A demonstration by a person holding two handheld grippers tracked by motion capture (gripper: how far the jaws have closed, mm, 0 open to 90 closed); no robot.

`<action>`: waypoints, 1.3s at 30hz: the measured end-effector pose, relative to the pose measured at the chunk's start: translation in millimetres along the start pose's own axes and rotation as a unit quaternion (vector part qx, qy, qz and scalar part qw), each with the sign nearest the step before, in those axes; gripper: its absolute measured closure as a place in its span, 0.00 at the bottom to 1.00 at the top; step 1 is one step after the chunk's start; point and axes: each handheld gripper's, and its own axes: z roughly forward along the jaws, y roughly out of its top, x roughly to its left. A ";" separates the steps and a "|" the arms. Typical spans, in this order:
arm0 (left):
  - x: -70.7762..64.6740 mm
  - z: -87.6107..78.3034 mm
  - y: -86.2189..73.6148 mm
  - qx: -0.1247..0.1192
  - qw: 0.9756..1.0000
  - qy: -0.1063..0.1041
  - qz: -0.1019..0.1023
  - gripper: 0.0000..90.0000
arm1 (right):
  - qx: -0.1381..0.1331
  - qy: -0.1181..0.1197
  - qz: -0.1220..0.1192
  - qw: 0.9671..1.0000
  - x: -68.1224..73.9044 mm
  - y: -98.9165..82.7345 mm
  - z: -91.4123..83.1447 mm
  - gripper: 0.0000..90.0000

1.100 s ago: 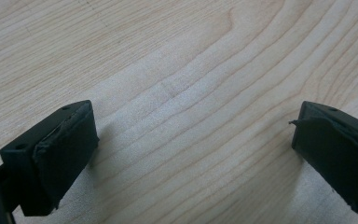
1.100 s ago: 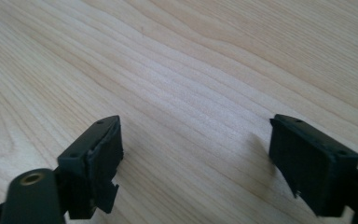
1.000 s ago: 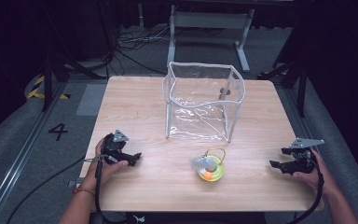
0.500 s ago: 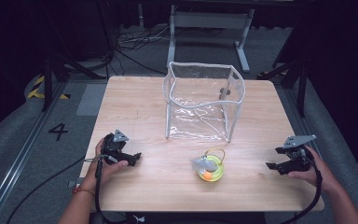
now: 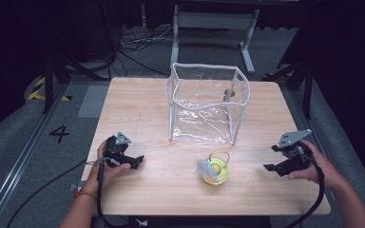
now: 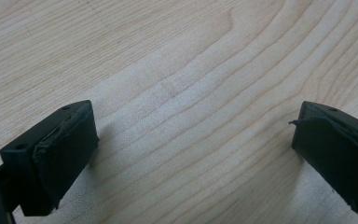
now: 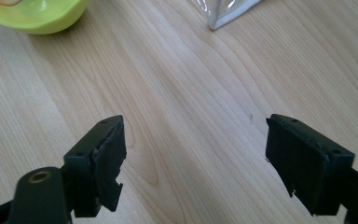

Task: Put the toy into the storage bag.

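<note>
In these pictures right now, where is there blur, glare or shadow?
High view: the table is evenly lit, with glare streaks on the clear bag. Left gripper view: the wood grain is sharp, the near jaws are soft, each throwing a faint shadow. Right gripper view: the green bowl at the top edge is slightly blurred.

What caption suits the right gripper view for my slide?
Open right gripper above wooden table, green bowl ahead.

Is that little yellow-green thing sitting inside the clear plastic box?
No, the yellow-green thing lies on the bare table, in front of the clear box.
</note>
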 end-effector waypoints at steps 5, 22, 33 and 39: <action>0.0 0.0 0.0 0.000 1.000 0.000 0.000 0.01 | 0.014 0.004 -0.023 1.000 6.1 13.6 -0.4 0.24; 0.0 0.0 0.0 0.000 1.000 0.000 0.000 0.01 | 0.042 0.018 -0.105 0.993 28.0 66.1 -7.1 0.28; 0.0 0.0 0.0 0.000 1.000 0.000 0.000 0.01 | 0.053 0.021 -0.131 0.990 38.5 94.6 -9.6 0.30; 0.0 0.0 0.0 0.000 1.000 0.000 0.000 0.01 | 0.055 0.032 -0.146 0.987 46.7 110.4 -5.9 0.33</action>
